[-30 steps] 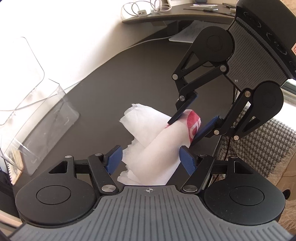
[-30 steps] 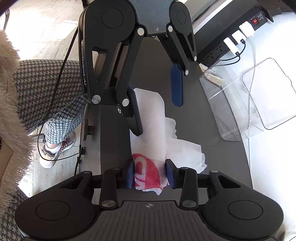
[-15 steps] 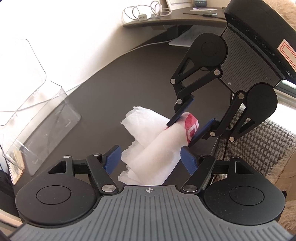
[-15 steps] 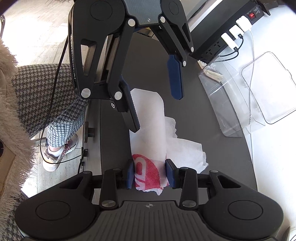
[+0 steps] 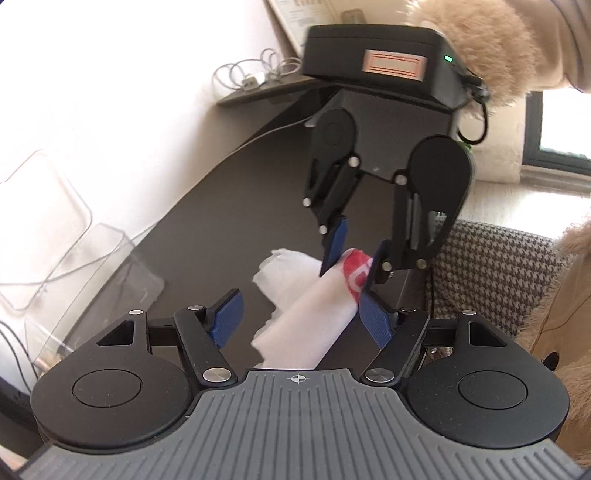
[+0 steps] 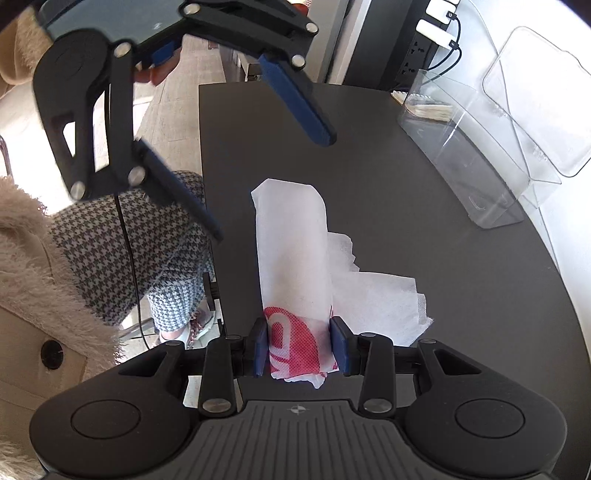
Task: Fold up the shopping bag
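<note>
The shopping bag (image 6: 293,251) is white with a red print at one end and lies folded into a long narrow strip on the dark table (image 6: 461,295). It also shows in the left wrist view (image 5: 314,310). My right gripper (image 6: 301,345) is shut on the bag's red-printed end; it also shows in the left wrist view (image 5: 351,266). My left gripper (image 5: 299,319) is open, its blue pads either side of the strip's white end without touching. In the right wrist view the left gripper (image 6: 273,173) hangs above the far end.
A clear plastic holder (image 6: 480,140) stands on the table to the right of the bag, seen also in the left wrist view (image 5: 74,258). A power strip (image 6: 432,29) lies beyond it. A houndstooth chair seat (image 6: 122,258) is past the table's edge.
My left gripper has lifted and drawn back from the bag's white end. The right gripper stays shut on the red-printed end, and the bag has not moved.
</note>
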Action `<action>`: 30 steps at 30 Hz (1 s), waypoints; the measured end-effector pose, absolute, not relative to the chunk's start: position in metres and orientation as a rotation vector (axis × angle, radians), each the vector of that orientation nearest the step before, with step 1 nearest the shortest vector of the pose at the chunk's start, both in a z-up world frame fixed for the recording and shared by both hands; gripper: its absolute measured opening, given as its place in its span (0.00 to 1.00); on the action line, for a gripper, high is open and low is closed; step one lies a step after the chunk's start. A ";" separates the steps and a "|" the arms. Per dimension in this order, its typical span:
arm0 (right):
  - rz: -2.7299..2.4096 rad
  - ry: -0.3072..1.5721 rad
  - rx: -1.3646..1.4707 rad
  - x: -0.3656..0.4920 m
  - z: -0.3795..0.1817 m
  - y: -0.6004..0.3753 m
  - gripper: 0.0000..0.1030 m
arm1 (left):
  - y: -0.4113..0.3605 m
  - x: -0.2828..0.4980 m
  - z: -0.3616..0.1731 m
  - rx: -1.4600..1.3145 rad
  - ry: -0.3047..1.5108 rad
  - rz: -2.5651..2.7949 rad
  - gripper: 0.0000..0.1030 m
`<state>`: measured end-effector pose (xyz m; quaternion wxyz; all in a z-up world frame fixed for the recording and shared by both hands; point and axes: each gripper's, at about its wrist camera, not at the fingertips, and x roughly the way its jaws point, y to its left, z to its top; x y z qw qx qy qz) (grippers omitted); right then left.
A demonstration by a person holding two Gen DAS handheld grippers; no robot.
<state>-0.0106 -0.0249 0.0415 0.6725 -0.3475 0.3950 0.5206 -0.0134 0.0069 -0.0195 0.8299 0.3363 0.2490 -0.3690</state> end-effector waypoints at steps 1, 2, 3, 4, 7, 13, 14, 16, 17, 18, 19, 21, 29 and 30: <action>1.179 0.910 -0.761 -0.007 0.041 -0.025 0.37 | 0.001 -0.013 -0.025 0.749 0.524 -0.795 0.63; 1.185 0.930 -0.742 -0.004 0.041 -0.025 0.37 | -0.003 -0.011 -0.029 0.772 0.528 -0.800 0.61; 1.190 0.948 -0.724 -0.001 0.041 -0.025 0.37 | -0.005 -0.008 -0.033 0.792 0.532 -0.803 0.58; 1.195 0.963 -0.709 0.002 0.040 -0.025 0.37 | -0.007 -0.006 -0.036 0.803 0.540 -0.805 0.54; 1.207 0.982 -0.693 0.005 0.038 -0.024 0.37 | -0.009 0.009 -0.046 0.810 0.597 -0.800 0.44; 1.217 1.004 -0.655 0.010 0.033 -0.023 0.38 | -0.005 0.039 -0.049 0.772 0.727 -0.867 0.43; 1.215 1.009 -0.639 0.013 0.031 -0.024 0.38 | -0.005 0.045 -0.049 0.761 0.749 -0.874 0.43; 1.205 1.009 -0.616 0.014 0.031 -0.025 0.38 | -0.004 0.055 -0.048 0.739 0.792 -0.888 0.43; 1.194 1.003 -0.602 0.014 0.030 -0.027 0.39 | -0.003 0.061 -0.047 0.719 0.812 -0.895 0.44; 1.180 0.992 -0.594 0.012 0.031 -0.029 0.43 | -0.002 0.066 -0.046 0.697 0.832 -0.901 0.44; 1.164 0.978 -0.590 0.009 0.032 -0.030 0.44 | -0.001 0.070 -0.046 0.679 0.848 -0.906 0.44; 1.128 0.922 -0.580 -0.002 0.037 -0.037 0.49 | 0.002 0.082 -0.045 0.622 0.891 -0.921 0.45; 1.021 0.693 -0.640 -0.034 0.045 -0.057 0.53 | 0.008 0.123 -0.043 0.505 1.036 -1.009 0.45; 1.016 0.678 -0.665 -0.039 0.045 -0.056 0.52 | 0.008 0.127 -0.043 0.496 1.050 -1.018 0.45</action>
